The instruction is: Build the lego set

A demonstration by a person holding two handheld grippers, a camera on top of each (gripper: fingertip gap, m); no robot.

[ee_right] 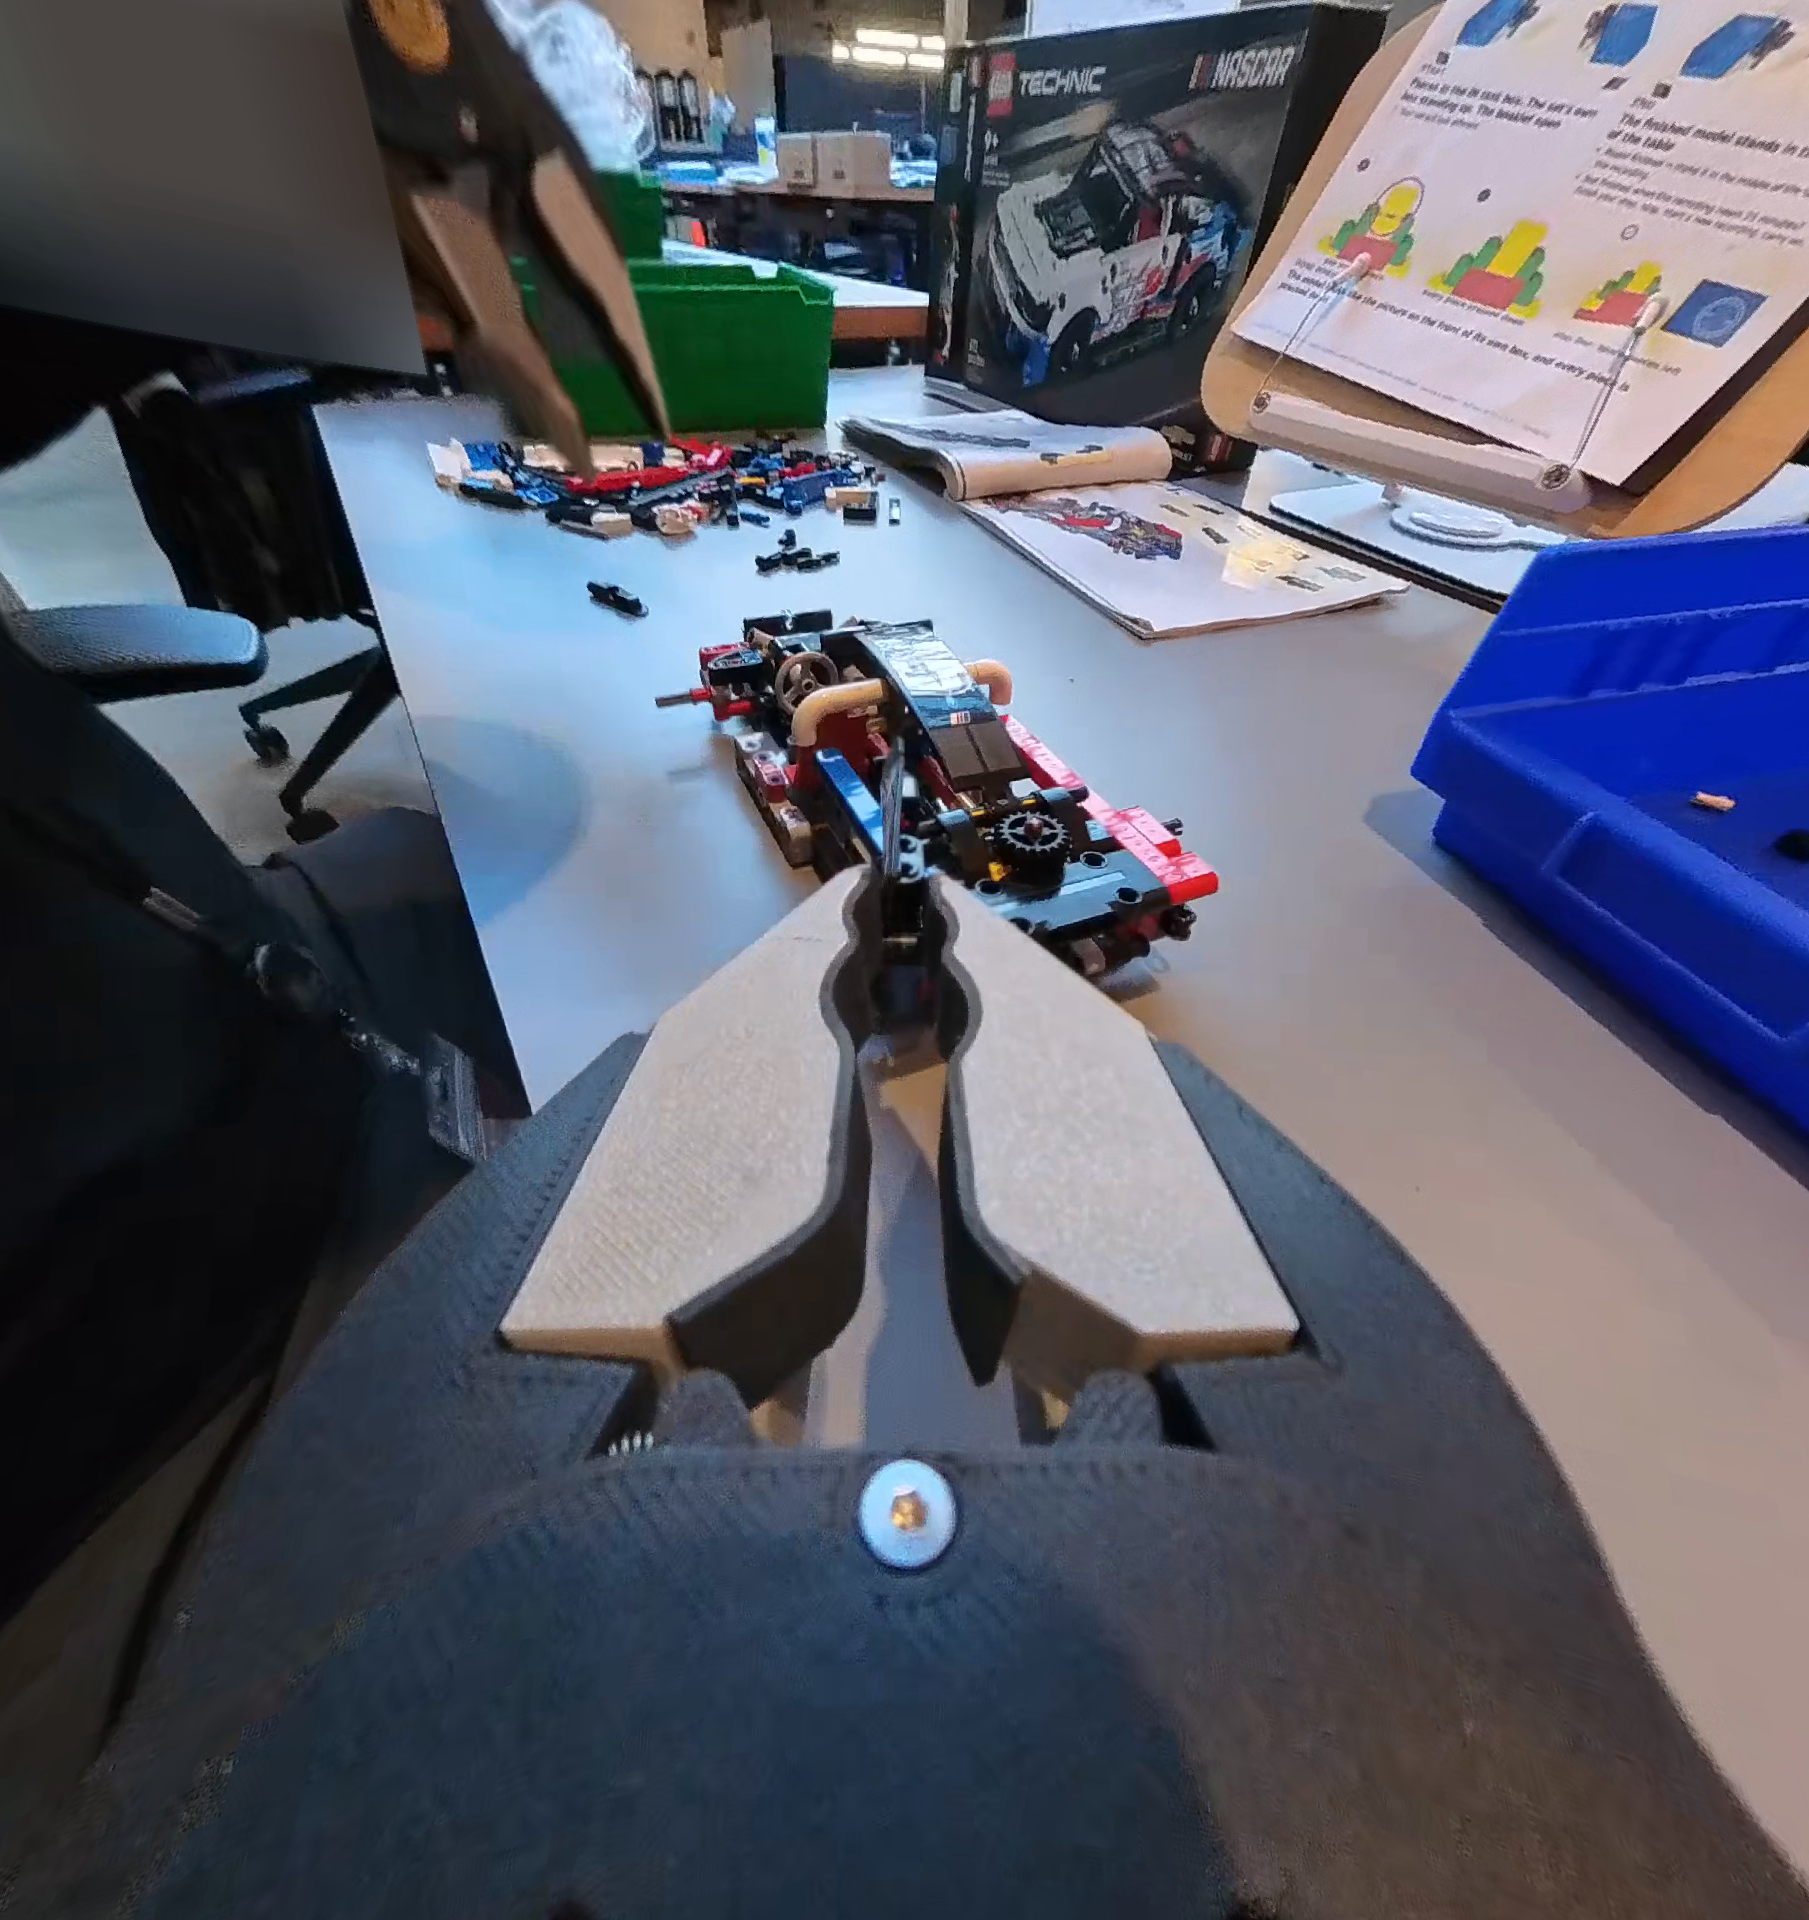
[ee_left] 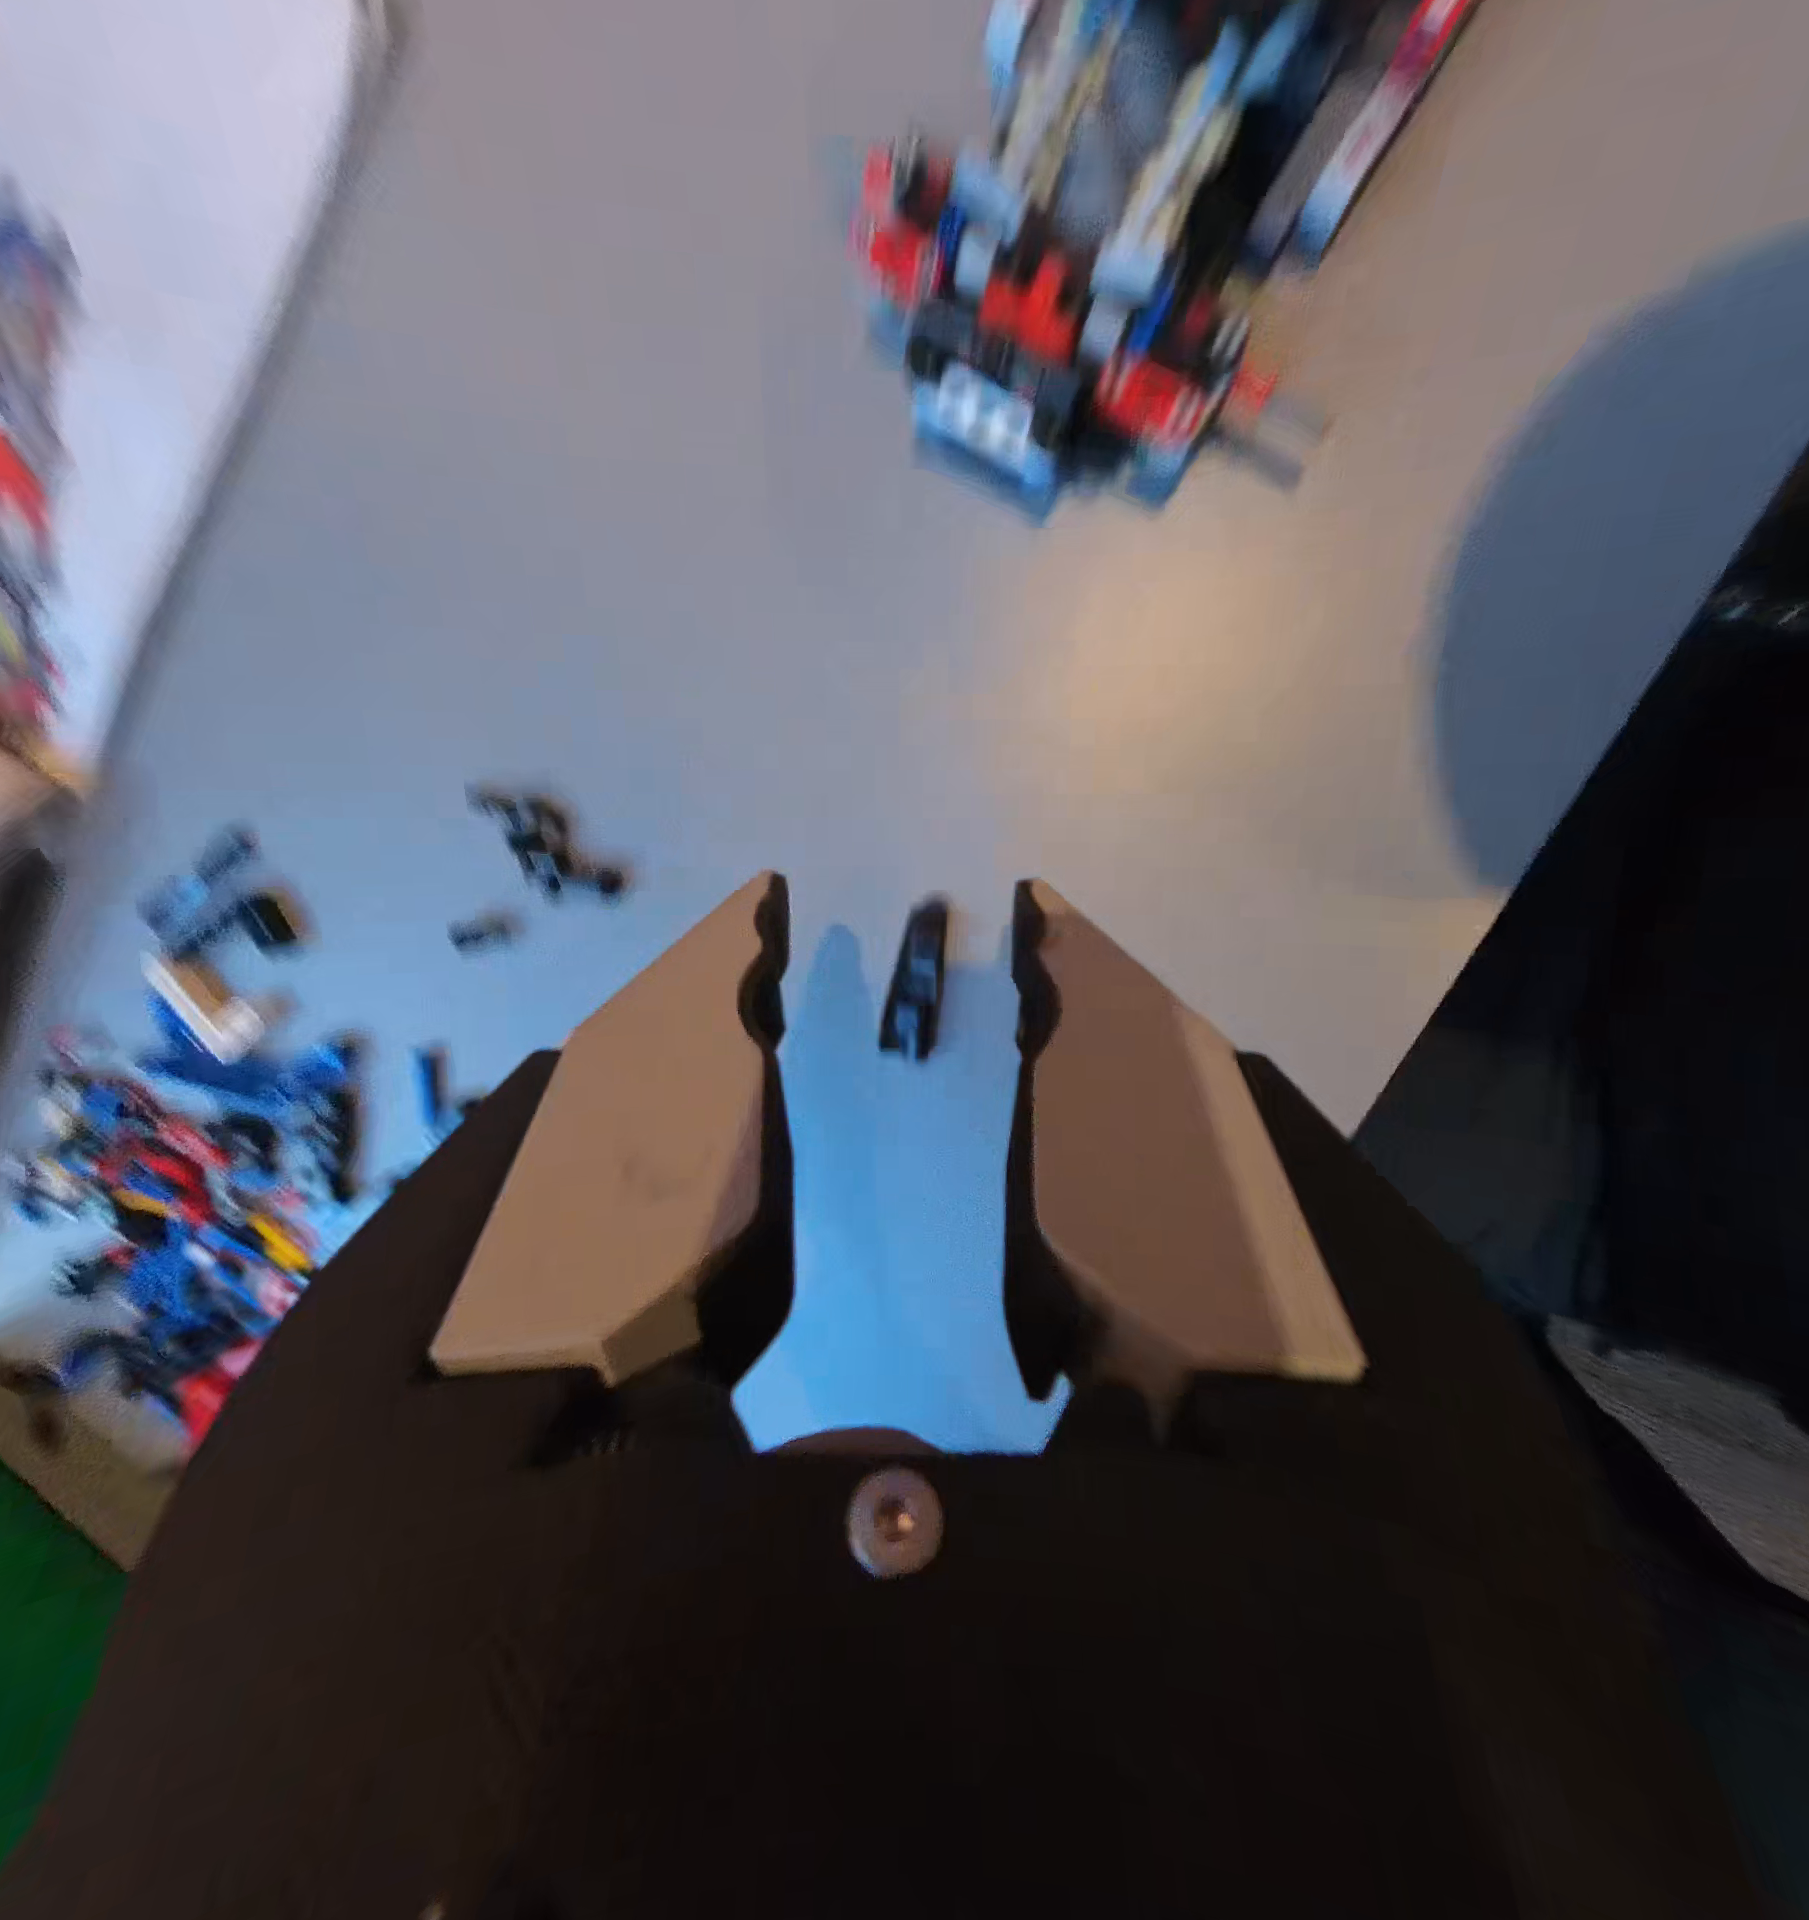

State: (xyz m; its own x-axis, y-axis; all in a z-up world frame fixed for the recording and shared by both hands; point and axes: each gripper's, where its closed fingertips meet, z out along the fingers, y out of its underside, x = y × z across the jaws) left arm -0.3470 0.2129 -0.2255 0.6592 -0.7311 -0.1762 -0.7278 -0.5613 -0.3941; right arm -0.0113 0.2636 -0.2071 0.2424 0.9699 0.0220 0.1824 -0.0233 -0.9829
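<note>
1. Box (ee_right: 1118, 229), black with a car picture, standing at the back of the table (ee_right: 1295, 1039): brand logos and a line of small print along the top and left edge. Not transcribing.
2. Printed sheet (ee_right: 1565, 208) clipped to the wooden stand (ee_right: 1710, 457), right rear: headings, paragraphs and brick diagrams.
3. Open booklet (ee_right: 1180, 561) lying flat in front of the box: step pictures with small numerals, too small to read.
4. Folded booklet (ee_right: 1004, 452) just behind it: fine print, unreadable.
5. Model car (ee_right: 941, 769): white lettered sticker on the dark top panel, markings on the red side beam.
6. Left wrist view: motion-blurred, nothing readable.
</note>
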